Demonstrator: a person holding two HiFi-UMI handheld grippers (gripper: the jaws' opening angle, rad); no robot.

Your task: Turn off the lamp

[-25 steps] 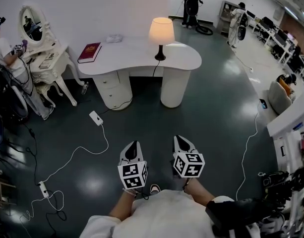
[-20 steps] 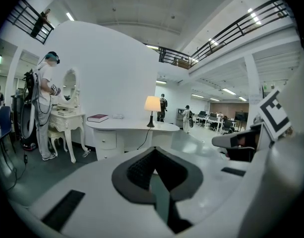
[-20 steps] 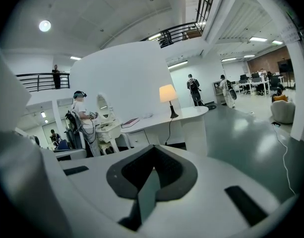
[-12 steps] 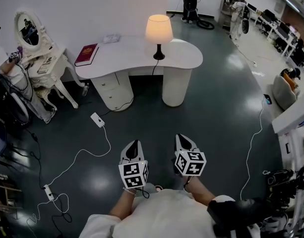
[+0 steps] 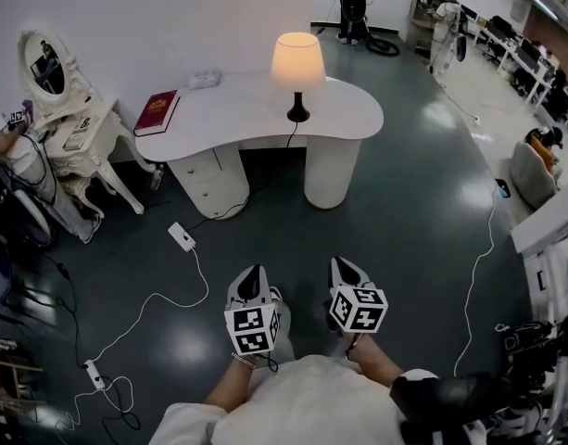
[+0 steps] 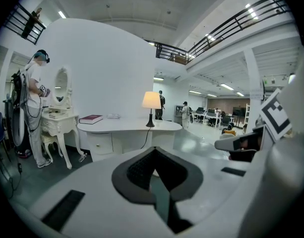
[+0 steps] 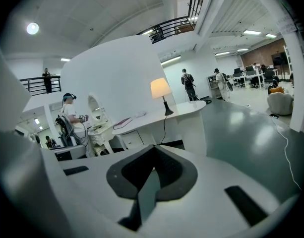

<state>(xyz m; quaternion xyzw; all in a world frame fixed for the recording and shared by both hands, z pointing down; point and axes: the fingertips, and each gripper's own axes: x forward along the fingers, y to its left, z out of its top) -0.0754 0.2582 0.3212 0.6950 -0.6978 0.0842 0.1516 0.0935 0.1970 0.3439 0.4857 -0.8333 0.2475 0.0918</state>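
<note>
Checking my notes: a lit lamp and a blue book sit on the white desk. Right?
No: the book is dark red, not blue, as the head view shows. The lit lamp and it do sit on the white desk.

Lit lamp (image 7: 160,89) on white desk (image 7: 187,110)

Lamp (image 5: 297,63) on desk (image 5: 242,117), book (image 5: 156,112) at its left end
</note>
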